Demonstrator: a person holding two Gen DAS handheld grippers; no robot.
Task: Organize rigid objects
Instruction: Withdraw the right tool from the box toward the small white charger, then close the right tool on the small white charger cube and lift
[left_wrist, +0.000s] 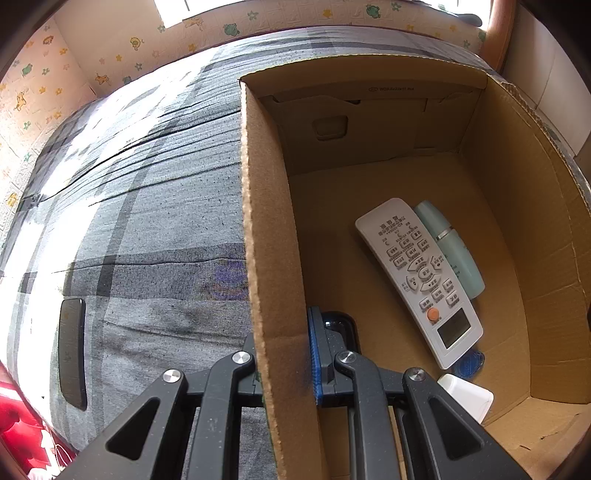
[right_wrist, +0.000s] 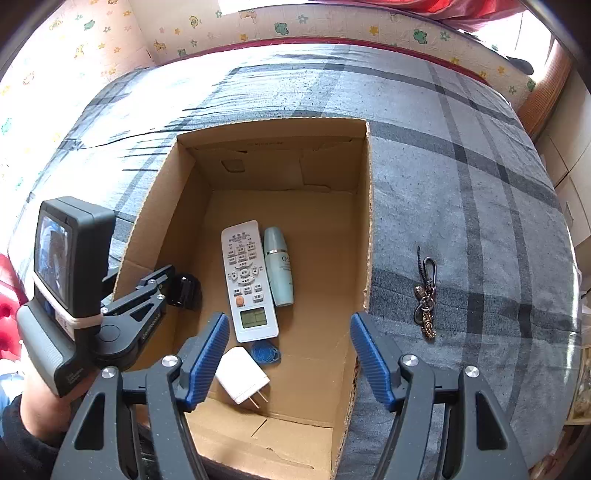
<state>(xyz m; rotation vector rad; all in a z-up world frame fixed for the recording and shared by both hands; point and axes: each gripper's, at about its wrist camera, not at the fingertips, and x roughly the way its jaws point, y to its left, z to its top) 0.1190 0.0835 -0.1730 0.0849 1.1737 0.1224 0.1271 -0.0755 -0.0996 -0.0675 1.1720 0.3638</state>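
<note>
An open cardboard box (right_wrist: 273, 127) stands on a grey plaid bed. Inside lie a white remote (right_wrist: 247, 280), a pale teal bottle (right_wrist: 279, 266), a white charger plug (right_wrist: 242, 374) and a blue key fob (right_wrist: 265, 354). My left gripper (left_wrist: 284, 332) is shut on the box's left wall (left_wrist: 258, 221), one blue pad inside it; the right wrist view shows this gripper (right_wrist: 173, 288) at the wall. My right gripper (right_wrist: 288, 317) hangs open above the box's near half, with nothing between its fingers. The remote (left_wrist: 421, 280) and bottle (left_wrist: 450, 247) also show in the left wrist view.
A metal keychain (right_wrist: 426, 291) lies on the bed (right_wrist: 461, 166) right of the box. A black phone (left_wrist: 72, 354) lies on the bed left of the box. A hand holds the left gripper's handle at lower left. Patterned wall panels stand behind the bed.
</note>
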